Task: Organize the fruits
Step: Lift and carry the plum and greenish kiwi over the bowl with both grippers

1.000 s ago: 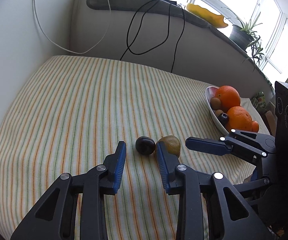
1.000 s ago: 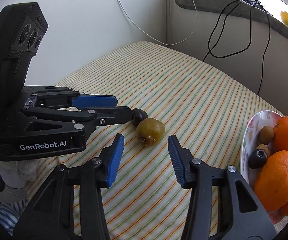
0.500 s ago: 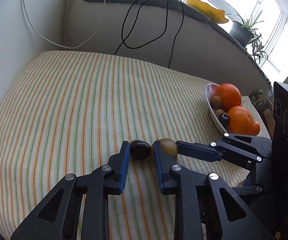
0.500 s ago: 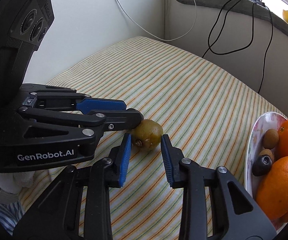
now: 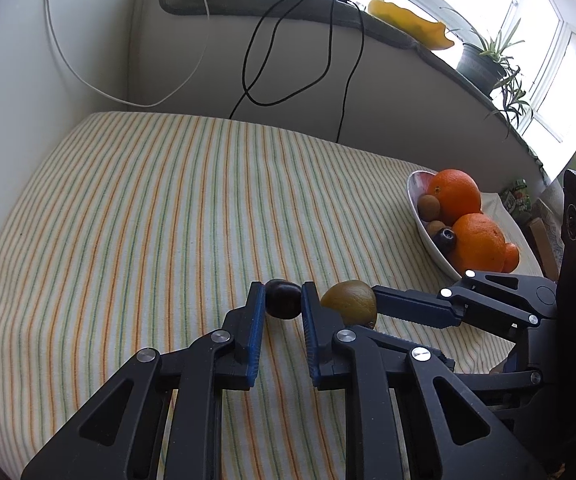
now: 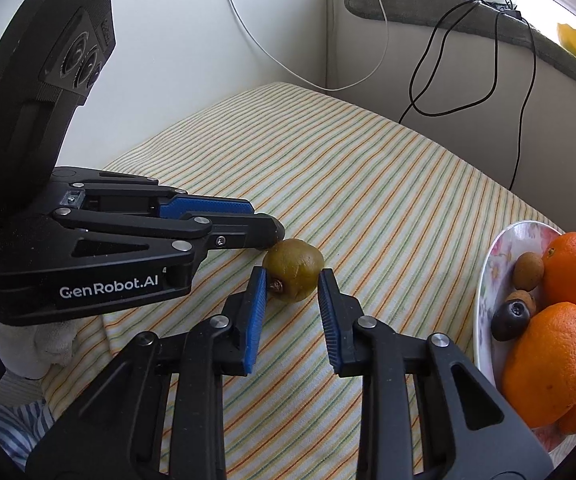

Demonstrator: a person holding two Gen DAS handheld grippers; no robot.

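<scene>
The left gripper (image 5: 283,306) pinches a small dark round fruit (image 5: 284,304) between its blue pads, and the right gripper (image 6: 292,283) clamps a brown-green oval kiwi (image 6: 293,275) lying just beside it on the striped cloth (image 5: 148,208). At two o'clock from the left gripper, well apart, sits a white oval bowl (image 5: 427,236) with large oranges (image 5: 455,195) and other small fruits.

Black tool (image 6: 291,280), blue pads (image 6: 256,312), silver screws
</scene>
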